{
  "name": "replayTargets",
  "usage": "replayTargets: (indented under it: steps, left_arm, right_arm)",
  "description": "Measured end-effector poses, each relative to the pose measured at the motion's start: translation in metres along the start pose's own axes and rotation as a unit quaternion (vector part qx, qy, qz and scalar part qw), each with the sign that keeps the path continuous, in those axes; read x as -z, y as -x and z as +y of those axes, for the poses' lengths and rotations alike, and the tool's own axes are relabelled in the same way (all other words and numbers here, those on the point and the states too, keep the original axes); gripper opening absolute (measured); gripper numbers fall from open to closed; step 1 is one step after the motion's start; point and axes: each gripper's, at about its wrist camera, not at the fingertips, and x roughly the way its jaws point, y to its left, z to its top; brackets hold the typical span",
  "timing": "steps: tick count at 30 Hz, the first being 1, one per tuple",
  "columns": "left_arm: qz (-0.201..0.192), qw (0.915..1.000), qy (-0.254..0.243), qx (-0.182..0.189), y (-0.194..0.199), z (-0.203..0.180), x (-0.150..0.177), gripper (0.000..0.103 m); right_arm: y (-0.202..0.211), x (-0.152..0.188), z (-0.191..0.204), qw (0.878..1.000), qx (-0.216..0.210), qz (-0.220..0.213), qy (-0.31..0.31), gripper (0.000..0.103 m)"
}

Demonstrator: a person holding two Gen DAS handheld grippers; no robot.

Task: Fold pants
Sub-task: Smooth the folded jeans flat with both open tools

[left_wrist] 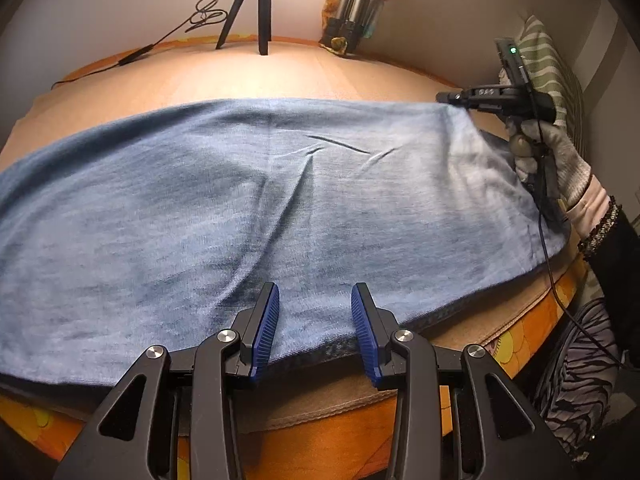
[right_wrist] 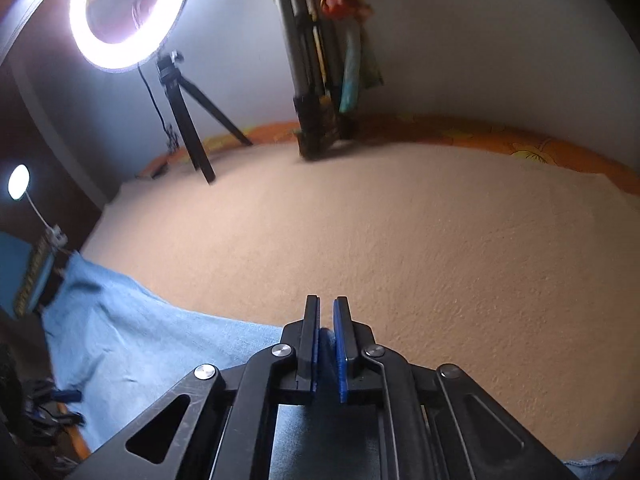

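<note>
**Far corner pinched, near hem waiting**

The jeans (left_wrist: 248, 208) lie flat across the bed (left_wrist: 280, 76). The right gripper (right_wrist: 326, 316) has its fingers pressed together on the far corner; the left gripper (left_wrist: 314, 300), fingers spread, straddles the near hem, likely readying a 2-corner lift.

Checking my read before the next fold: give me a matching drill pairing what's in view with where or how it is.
Things:
1. pants
2. left gripper
3. right gripper
4. ring light

States:
A. shut on the pants' far corner
B. lit, near the wall
C. spread flat on the bed
D. open over the pants' near edge

Pairs: 1-C, 2-D, 3-A, 4-B
</note>
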Motion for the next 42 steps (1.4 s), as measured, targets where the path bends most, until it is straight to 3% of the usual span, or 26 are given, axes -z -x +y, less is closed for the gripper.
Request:
replayTargets:
  steps: [2,3,5,10,12,16,19,22,26,32,42]
  left_arm:
    - [-0.002,1.0,0.002,0.002,0.004,0.0,0.0,0.036]
    - [-0.007,1.0,0.005,0.001,0.009,0.002,-0.001,0.036]
    - [-0.018,0.9998,0.009,-0.003,0.018,0.004,-0.002,0.036]
    - [-0.034,0.9988,0.021,-0.027,0.031,0.025,-0.01,0.036]
    - [-0.037,0.9983,0.03,-0.034,0.036,0.037,-0.017,0.036]
    - [-0.049,0.9952,0.039,-0.075,0.044,0.077,-0.041,0.036]
    - [-0.068,0.99,0.072,-0.1,0.047,0.114,-0.063,0.036]
    - [-0.075,0.9848,0.08,-0.135,0.035,0.14,-0.087,0.036]
    - [-0.065,0.9854,0.08,-0.136,0.004,0.157,-0.111,0.036]
    - [-0.027,0.9867,0.065,-0.146,-0.028,0.167,-0.101,0.036]
    - [-0.044,0.9863,0.049,-0.152,-0.017,0.16,-0.083,0.036]
  right_arm:
    - [-0.004,-0.001,0.005,1.0,0.025,0.011,0.013,0.01]
    - [-0.002,-0.003,0.007,0.999,0.046,0.01,0.016,0.024]
    - [0.009,-0.009,0.011,0.998,0.055,-0.013,0.018,0.034]
    - [0.03,-0.025,0.042,0.998,-0.006,-0.05,0.037,0.036]
    - [0.024,-0.031,0.068,0.996,-0.048,-0.042,0.063,0.036]
    - [0.0,-0.039,0.121,0.988,-0.091,-0.014,0.122,0.036]
    - [-0.022,-0.04,0.157,0.981,-0.114,0.002,0.157,0.036]
    - [-0.049,-0.039,0.187,0.975,-0.125,0.022,0.184,0.033]
    - [-0.079,-0.037,0.216,0.964,-0.155,0.043,0.212,0.029]
    - [-0.096,-0.026,0.237,0.954,-0.154,0.062,0.249,0.025]
    - [-0.114,-0.027,0.254,0.936,-0.179,0.101,0.285,0.028]
